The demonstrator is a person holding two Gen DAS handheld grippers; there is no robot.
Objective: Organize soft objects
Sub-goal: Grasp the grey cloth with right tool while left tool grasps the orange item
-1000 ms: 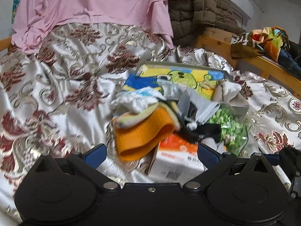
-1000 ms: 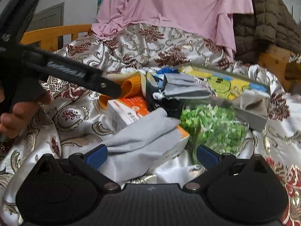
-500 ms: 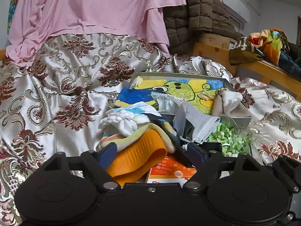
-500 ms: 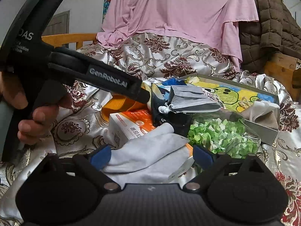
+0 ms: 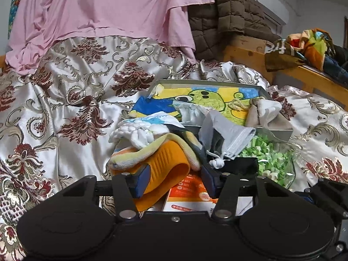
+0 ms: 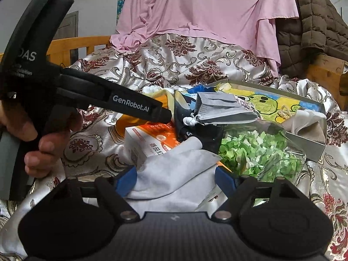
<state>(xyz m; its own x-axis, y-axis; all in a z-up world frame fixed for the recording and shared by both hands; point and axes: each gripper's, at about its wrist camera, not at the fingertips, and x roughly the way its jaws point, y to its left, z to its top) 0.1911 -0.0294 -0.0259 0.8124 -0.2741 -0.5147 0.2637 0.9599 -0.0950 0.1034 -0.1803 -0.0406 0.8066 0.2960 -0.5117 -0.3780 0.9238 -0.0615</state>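
Observation:
A heap of soft things lies on a patterned satin bedspread [image 5: 65,113]. My left gripper [image 5: 174,181] is open, its blue pads on either side of an orange and yellow rubbery cloth [image 5: 167,163], closing in on it. A white knitted sock [image 5: 139,133] and a grey face mask [image 5: 228,134] lie just beyond. My right gripper [image 6: 176,179] is open around a pale grey cloth [image 6: 176,169] draped over an orange and white carton [image 6: 152,139]. The left gripper [image 6: 139,108] shows in the right wrist view, held by a hand.
A metal tray [image 5: 280,130] with a cartoon-print cloth [image 5: 206,100] sits behind the heap. A clear bag of green foam bits [image 6: 256,152] lies right of the carton. A pink sheet [image 5: 104,17] and a brown quilted jacket [image 5: 226,19] hang behind. A wooden bed rail [image 5: 304,76] runs at right.
Both grippers have moved forward into the heap and their jaws have narrowed. The left now straddles the orange cloth; the right now straddles the grey cloth.

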